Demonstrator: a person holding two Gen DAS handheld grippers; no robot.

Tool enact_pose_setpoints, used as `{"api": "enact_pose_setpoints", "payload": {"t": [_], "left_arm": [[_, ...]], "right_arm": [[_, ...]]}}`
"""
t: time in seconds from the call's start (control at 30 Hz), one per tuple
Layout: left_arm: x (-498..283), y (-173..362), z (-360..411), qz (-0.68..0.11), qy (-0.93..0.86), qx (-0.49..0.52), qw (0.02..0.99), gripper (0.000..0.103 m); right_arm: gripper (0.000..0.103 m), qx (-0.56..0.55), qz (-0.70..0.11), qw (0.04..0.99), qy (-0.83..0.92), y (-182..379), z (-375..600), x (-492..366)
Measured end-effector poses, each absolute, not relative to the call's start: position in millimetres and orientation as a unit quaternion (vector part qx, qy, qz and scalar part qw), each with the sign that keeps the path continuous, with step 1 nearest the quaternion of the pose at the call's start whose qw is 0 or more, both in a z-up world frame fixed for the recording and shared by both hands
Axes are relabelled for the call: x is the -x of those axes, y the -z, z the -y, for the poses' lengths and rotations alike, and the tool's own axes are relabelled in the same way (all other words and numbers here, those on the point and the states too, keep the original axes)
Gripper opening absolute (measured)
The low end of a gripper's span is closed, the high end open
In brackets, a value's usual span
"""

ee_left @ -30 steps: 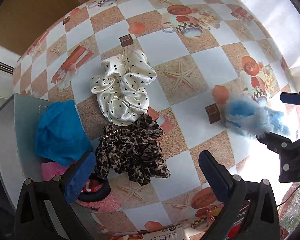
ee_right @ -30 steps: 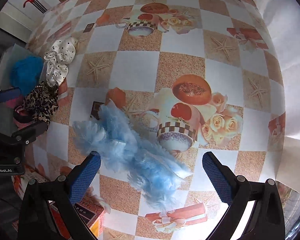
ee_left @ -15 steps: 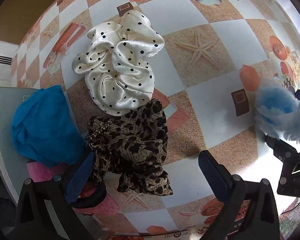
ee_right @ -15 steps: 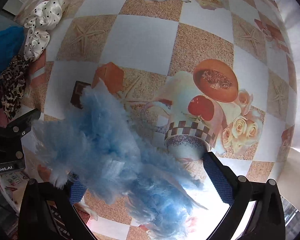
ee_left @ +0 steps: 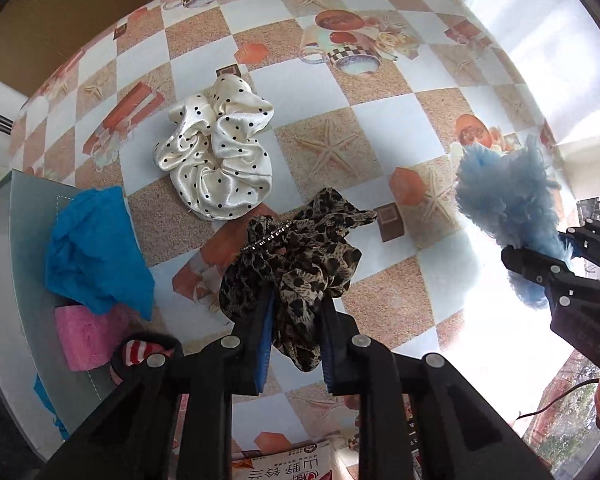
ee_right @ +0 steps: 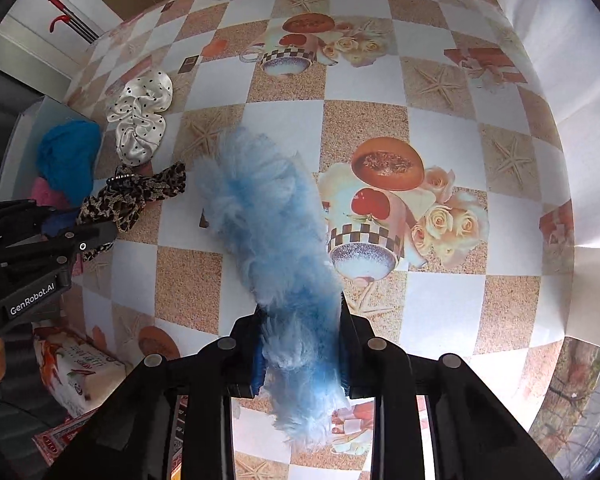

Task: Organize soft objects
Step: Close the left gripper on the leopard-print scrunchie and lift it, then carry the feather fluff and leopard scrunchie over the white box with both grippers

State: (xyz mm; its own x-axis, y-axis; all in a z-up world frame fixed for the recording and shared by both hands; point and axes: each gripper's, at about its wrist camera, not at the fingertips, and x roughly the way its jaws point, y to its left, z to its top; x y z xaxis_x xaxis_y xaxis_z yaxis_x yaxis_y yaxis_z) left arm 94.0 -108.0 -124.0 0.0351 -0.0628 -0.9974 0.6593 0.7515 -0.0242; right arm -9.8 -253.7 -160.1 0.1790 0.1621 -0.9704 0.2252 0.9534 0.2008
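A leopard-print scrunchie (ee_left: 300,248) hangs lifted off the checked tablecloth (ee_left: 380,120), with my left gripper (ee_left: 296,304) closing its blue pads on the lower folds. A fluffy light-blue scrunchie (ee_right: 268,216) is pinched in my right gripper (ee_right: 300,320), whose jaws are closing tight on it; its fluff sticks out above and below the pads. The left wrist view shows the blue scrunchie (ee_left: 504,192) at the right edge. A white polka-dot satin scrunchie (ee_left: 216,160) lies loose on the cloth, beyond the leopard one.
A grey tray (ee_left: 24,240) at the table's left edge holds a blue cloth (ee_left: 92,248), a pink fuzzy piece (ee_left: 88,336) and a red-and-white striped item (ee_left: 140,354). A printed packet (ee_right: 76,364) lies at the near edge. A hand shows at the right wrist view's left edge.
Both grippers dropped onto their scrunchies with jaws wide, then shut on them. Both have since risen, and the leopard and blue scrunchies are now off the cloth.
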Motion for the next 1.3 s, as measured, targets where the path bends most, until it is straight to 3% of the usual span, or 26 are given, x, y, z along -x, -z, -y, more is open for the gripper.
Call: {"api": "enact_pose_setpoints", "payload": {"t": [0.23, 0.43, 0.47, 0.5, 0.53, 0.57, 0.6, 0.93, 0.97, 1.0, 1.07, 1.3], "left_arm": [[-66.9, 82.5, 126.8, -0.605, 0.319, -0.241, 0.689, 0.019], [-49.5, 84.5, 152.2, -0.596, 0.333, -0.270, 0.679, 0.020], [-51.6, 89.6, 150.6, -0.606, 0.332, -0.268, 0.671, 0.031], [-53.9, 93.4, 149.3, -0.617, 0.329, -0.262, 0.665, 0.052], [-56.2, 94.6, 146.4, -0.623, 0.325, -0.254, 0.664, 0.064], [-58.7, 95.5, 144.0, -0.625, 0.323, -0.246, 0.667, 0.082], [-61.4, 96.8, 143.5, -0.623, 0.323, -0.241, 0.670, 0.083], [-43.8, 162.3, 170.1, -0.678, 0.325, -0.329, 0.572, 0.082], [-40.8, 167.0, 171.4, -0.678, 0.318, -0.342, 0.567, 0.071], [-38.4, 169.8, 172.0, -0.675, 0.312, -0.355, 0.567, 0.050], [-37.6, 168.5, 171.2, -0.674, 0.311, -0.356, 0.568, 0.036], [-28.3, 108.0, 181.2, -0.619, 0.350, -0.322, 0.625, 0.033]], "right_arm": [[0.029, -0.189, -0.629, 0.752, 0.046, 146.3, 255.8, 55.5], [0.029, -0.212, -0.626, 0.748, 0.064, 131.0, 259.3, 81.1], [0.029, -0.217, -0.627, 0.745, 0.066, 130.5, 260.3, 85.9], [0.029, -0.221, -0.628, 0.743, 0.067, 132.1, 257.9, 88.7], [0.029, -0.225, -0.628, 0.742, 0.068, 132.2, 258.0, 93.1], [0.029, -0.228, -0.627, 0.742, 0.070, 132.0, 258.0, 97.1], [0.029, -0.232, -0.626, 0.741, 0.070, 132.3, 257.9, 100.9], [0.029, -0.257, -0.629, 0.730, 0.076, 137.6, 257.6, 126.5], [0.029, -0.258, -0.628, 0.730, 0.077, 136.7, 258.3, 128.6], [0.029, -0.260, -0.627, 0.730, 0.079, 135.8, 259.0, 130.4], [0.029, -0.264, -0.622, 0.732, 0.084, 132.7, 261.5, 135.0], [0.029, -0.275, -0.613, 0.734, 0.103, 122.6, 267.9, 155.9]]}}
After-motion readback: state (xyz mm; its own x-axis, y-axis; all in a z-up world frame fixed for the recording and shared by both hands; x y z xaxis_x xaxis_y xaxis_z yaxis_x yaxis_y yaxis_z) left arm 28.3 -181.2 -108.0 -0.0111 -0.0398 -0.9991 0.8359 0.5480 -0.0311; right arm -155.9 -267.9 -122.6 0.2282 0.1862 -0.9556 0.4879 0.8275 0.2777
